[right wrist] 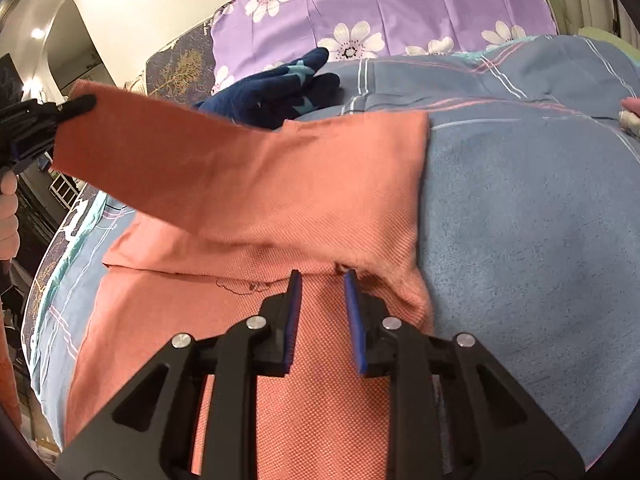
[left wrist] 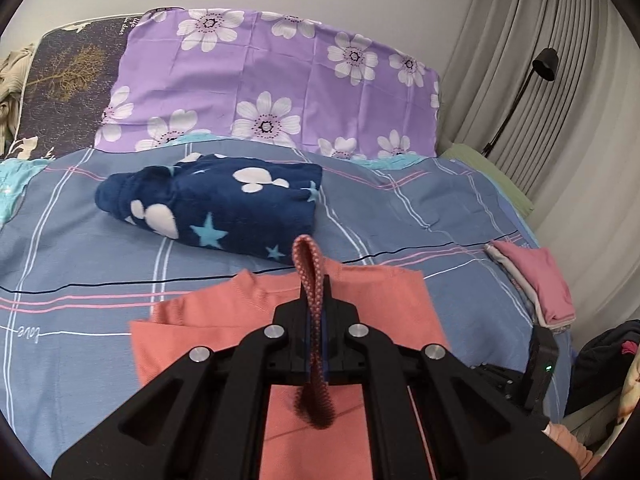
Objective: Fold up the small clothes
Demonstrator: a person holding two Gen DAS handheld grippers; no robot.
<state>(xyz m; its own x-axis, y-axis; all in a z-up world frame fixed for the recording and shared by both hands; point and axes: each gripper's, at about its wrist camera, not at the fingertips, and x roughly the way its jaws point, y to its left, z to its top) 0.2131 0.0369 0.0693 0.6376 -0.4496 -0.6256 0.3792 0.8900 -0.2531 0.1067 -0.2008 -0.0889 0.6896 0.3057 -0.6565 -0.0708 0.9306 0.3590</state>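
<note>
1. A salmon-pink garment (left wrist: 280,312) lies on the bed (left wrist: 80,280), spread over the blue-grey checked bedcover, near the front edge of it
2. The left tongs (left wrist: 316,320) are closed tight on a fold of that garment's fabric, which stands up in a narrow loop between the black fingers; in the right wrist view the left tongs (right wrist: 78,106) hold the garment's sleeve end lifted above the bed, stretched out to the left of the garment's body
3. The right tongs (right wrist: 322,280) stand partly open, blue pads apart, with nothing between them; they hover right over the salmon-pink garment (right wrist: 280,200), tips close to a fold line where the sleeve crosses the body. Whether the tips touch the cloth I cannot tell
4. Beyond the garment, farther up the bed, lies a folded navy fleece piece (left wrist: 216,204) with white and light-blue shapes, just past the garment's collar edge
5. Behind the fleece piece is a purple flowered pillow (left wrist: 280,80)
6. To the right of the garment, at the bed's edge, sits a small stack of folded pink clothes (left wrist: 532,280)
</note>
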